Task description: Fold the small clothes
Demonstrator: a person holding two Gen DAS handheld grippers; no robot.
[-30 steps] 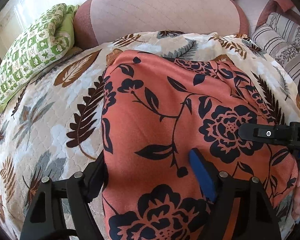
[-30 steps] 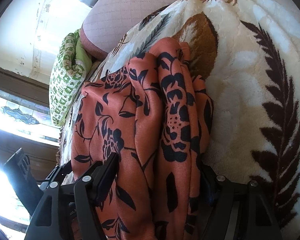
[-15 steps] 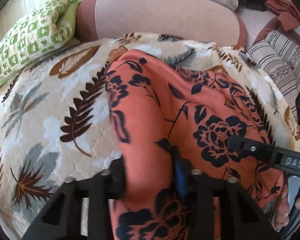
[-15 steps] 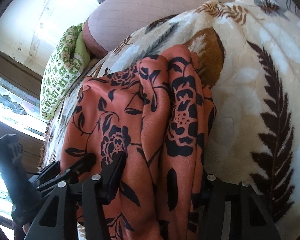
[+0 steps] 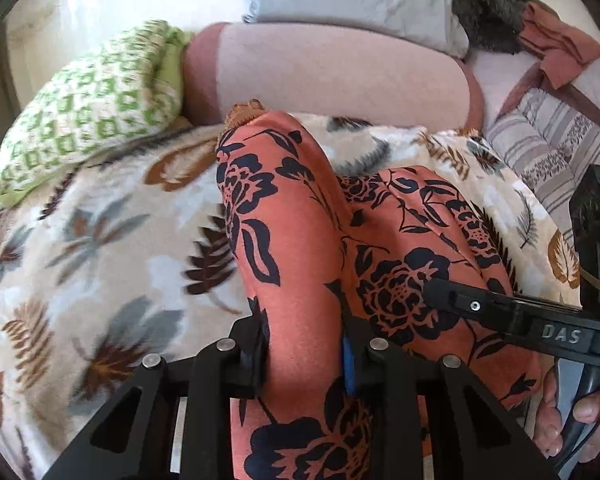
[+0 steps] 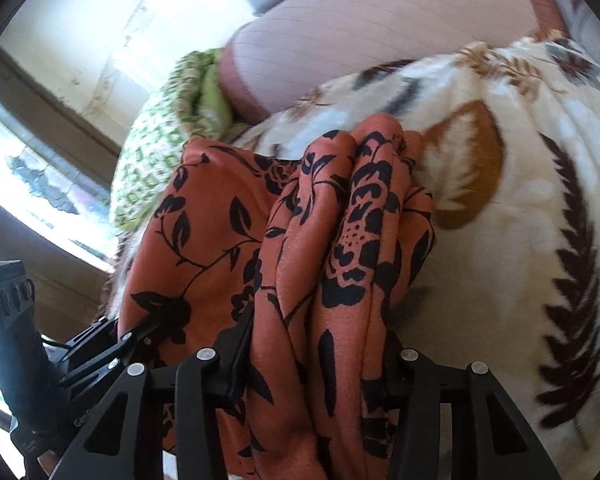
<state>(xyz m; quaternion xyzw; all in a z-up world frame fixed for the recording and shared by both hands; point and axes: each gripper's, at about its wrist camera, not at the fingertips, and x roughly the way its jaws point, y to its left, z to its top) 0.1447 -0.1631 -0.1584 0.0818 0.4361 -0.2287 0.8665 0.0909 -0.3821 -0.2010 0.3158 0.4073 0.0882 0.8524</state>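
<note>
Left wrist view: the left hand-held gripper is seen with its jaws closing on a ridge of the orange floral garment, gathered between them. The right hand-held gripper is likewise closing on bunched folds of that garment. The garment is draped over the leaf-patterned blanket on the bed, with a green checked pillow lying near the far edge.

Garment on blanket, before cushion

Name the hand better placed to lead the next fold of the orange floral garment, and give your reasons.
Probably neither: both. The left gripper and right gripper are each closing on a bunched edge of the orange floral garment, raised off the leaf-print blanket.
</note>
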